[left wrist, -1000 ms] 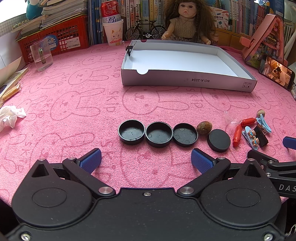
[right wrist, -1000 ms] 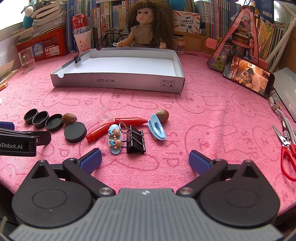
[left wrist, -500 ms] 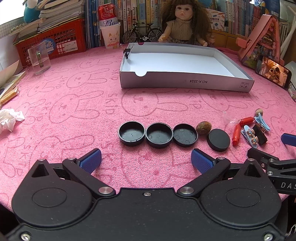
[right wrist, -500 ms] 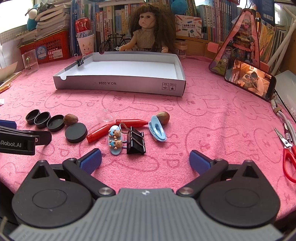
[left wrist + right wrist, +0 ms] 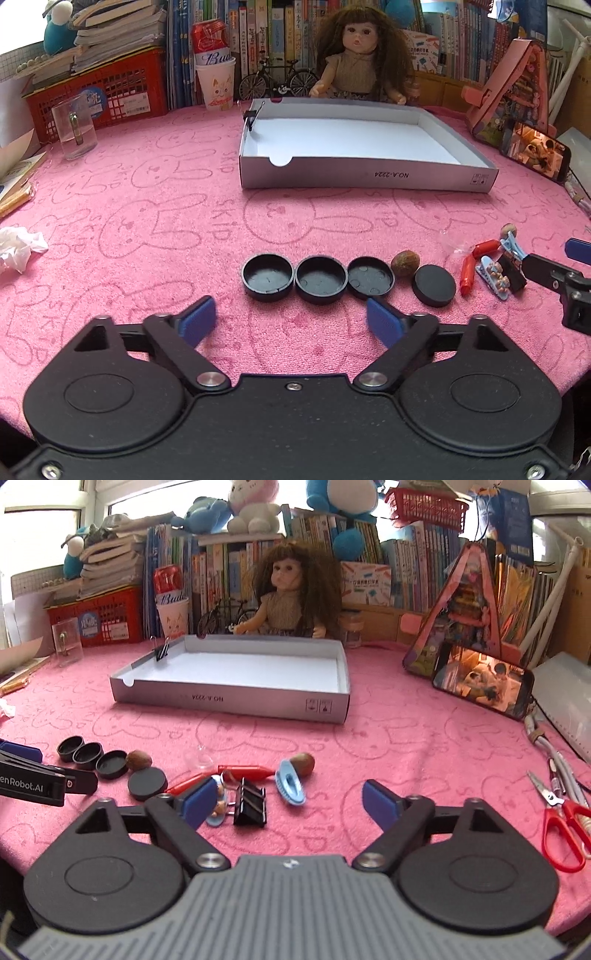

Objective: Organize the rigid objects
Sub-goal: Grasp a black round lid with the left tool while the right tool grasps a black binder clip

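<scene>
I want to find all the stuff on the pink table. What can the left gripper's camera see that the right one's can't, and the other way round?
Only the left wrist view shows the crumpled white tissue at the table's left edge.

Only the right wrist view shows the red scissors and the plush toys above the books.

Both show the open grey box, the black caps, the black binder clip, the doll and the phone. Both grippers' jaws are closing with nothing between them.

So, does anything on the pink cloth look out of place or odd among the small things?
One black cap lies flat side up, out of line with the three open-side-up caps; a nut sits between them. The box holds nothing except a clip pinched on its rim.
</scene>
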Tool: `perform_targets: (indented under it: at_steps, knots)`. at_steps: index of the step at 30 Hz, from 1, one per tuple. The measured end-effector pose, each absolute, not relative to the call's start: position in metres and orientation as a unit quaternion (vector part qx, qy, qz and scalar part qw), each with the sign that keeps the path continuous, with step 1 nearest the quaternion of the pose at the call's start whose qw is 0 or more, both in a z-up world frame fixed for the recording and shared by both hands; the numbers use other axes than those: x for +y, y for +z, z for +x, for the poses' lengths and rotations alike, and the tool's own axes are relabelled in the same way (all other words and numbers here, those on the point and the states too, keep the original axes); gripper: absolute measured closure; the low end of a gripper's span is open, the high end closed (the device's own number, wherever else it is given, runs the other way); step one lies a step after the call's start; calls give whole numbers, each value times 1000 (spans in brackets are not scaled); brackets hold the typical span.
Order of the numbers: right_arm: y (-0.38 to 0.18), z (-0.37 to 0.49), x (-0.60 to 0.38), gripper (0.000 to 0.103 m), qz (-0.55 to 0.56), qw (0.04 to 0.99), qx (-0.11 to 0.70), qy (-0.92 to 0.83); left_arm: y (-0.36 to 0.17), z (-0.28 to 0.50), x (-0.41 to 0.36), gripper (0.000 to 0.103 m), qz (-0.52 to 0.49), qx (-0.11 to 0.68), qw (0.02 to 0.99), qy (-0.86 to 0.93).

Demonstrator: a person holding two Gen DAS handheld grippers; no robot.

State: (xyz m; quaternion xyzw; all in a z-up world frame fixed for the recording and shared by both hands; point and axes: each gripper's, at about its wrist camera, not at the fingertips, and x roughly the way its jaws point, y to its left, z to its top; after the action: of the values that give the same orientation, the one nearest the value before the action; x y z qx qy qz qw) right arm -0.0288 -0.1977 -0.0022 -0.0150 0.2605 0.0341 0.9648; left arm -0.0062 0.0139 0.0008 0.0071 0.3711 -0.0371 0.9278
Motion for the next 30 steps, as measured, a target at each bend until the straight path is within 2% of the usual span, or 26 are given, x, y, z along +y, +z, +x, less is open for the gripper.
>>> perform_targets:
  at_steps: [1,3,5,12,17,27,30]
  knots:
    - [-1,-29,-199,24,-13,966,258,34,2,-6,15,31,4,369,928,-41]
    - [0,-30,-199,35,-11,966,255,34,6,-7,17,49,-7,365,930,-50]
    - [2,-33,-197,49,-13,967,250,47,8,-9,18,57,-20,362,930,-63]
    - [-6,-35,-180,65,-32,957,274,90,10,-12,14,75,-34,365,925,-98]
    - [-11,-28,-181,69,-32,955,286,74,9,-13,10,78,-27,363,927,-94]
    - [-20,-17,-179,68,-25,952,293,80,4,1,10,77,-10,347,935,-68]
    - [-20,-16,-180,72,-18,953,292,79,1,5,8,76,-5,343,937,-64]
